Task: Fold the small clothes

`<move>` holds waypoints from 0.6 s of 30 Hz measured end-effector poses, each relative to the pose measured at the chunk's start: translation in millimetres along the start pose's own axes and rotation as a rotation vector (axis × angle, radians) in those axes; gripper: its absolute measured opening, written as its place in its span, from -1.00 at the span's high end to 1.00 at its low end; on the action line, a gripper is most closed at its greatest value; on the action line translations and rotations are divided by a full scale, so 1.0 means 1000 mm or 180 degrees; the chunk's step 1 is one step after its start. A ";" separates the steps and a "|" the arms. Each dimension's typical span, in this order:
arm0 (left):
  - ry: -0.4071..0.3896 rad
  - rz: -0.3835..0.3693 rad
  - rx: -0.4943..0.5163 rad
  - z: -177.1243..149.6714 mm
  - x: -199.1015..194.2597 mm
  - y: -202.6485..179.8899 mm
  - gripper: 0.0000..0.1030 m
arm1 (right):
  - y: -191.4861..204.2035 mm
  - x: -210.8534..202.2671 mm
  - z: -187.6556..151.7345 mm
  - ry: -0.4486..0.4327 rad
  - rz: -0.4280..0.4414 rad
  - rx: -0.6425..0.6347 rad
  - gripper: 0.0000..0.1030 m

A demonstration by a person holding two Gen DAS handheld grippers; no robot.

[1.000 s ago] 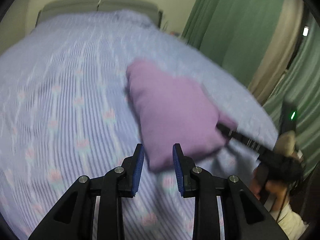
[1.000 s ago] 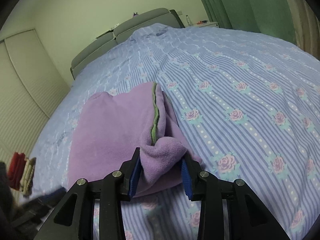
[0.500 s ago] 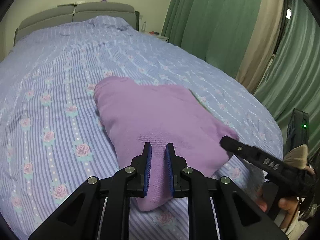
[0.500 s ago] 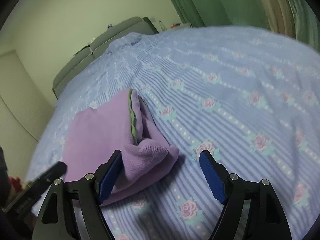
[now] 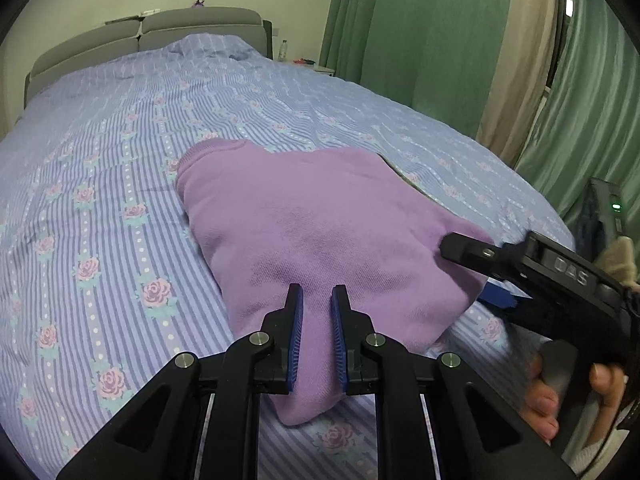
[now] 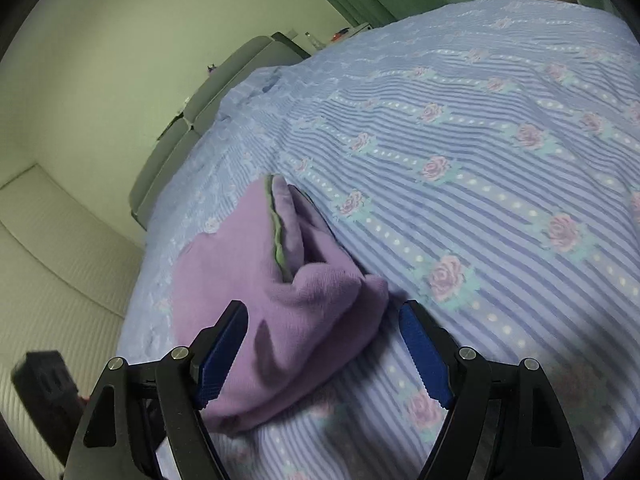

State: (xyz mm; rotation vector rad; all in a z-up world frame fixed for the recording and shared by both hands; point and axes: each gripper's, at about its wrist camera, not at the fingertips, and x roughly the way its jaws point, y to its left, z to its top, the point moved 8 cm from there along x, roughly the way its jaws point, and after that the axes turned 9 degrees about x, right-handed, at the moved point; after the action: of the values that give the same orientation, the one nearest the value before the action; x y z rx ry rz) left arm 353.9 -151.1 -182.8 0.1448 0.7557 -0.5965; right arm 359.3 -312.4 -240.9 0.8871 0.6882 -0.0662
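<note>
While lying folded on the bed: one purple garment [image 5: 320, 224] is resting on the striped, rose-printed blue bedspread [image 5: 100, 184], toward the bed's near edge.

Writing: raised letters on the side of the right gripper [image 5: 470, 268], seen from the left wrist view, are reading roughly "OAS"; I cannot tell the exact characters.

Count: one garment, two grippers and one hand [image 5: 560, 392] are showing; the hand is gripping the right tool's handle.

Trim: one thin green edge [image 6: 276, 236] is running along a fold on the garment's top in the right wrist view.

Left gripper [image 5: 316, 316]: its blue-padded fingers are sitting nearly together, pinching the garment's near corner between them.

Right gripper [image 6: 324, 344]: its fingers are standing spread wide, straddling the garment's bunched right corner; the left pad [image 6: 220, 356] is lying against or just beside the cloth, the right pad [image 6: 424, 352] is standing apart from it over the bedspread.

Background: a grey headboard [image 5: 160, 36] and green curtains [image 5: 420, 40] are standing beyond the bed.
</note>
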 end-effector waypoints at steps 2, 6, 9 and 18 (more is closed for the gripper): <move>-0.0009 -0.0034 -0.0033 -0.001 0.001 0.001 0.69 | 0.001 0.007 0.003 0.0050 0.0095 0.0095 -0.52; -0.0011 -0.0029 -0.0030 0.000 0.004 -0.001 0.69 | -0.002 0.015 0.012 0.0003 0.0145 0.0368 -0.36; -0.0020 -0.0021 0.0004 0.000 0.005 -0.003 0.69 | -0.004 0.015 0.014 -0.0079 0.0105 0.0421 -0.07; -0.0190 -0.0084 -0.0116 0.020 -0.030 0.016 -0.40 | 0.002 0.010 0.011 -0.0243 -0.0184 -0.0017 0.07</move>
State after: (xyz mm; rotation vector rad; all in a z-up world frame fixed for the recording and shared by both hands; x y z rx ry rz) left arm 357.3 -131.1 -149.0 0.0833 0.7113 -0.6093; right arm 374.0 -317.0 -240.3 0.8552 0.6424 -0.1489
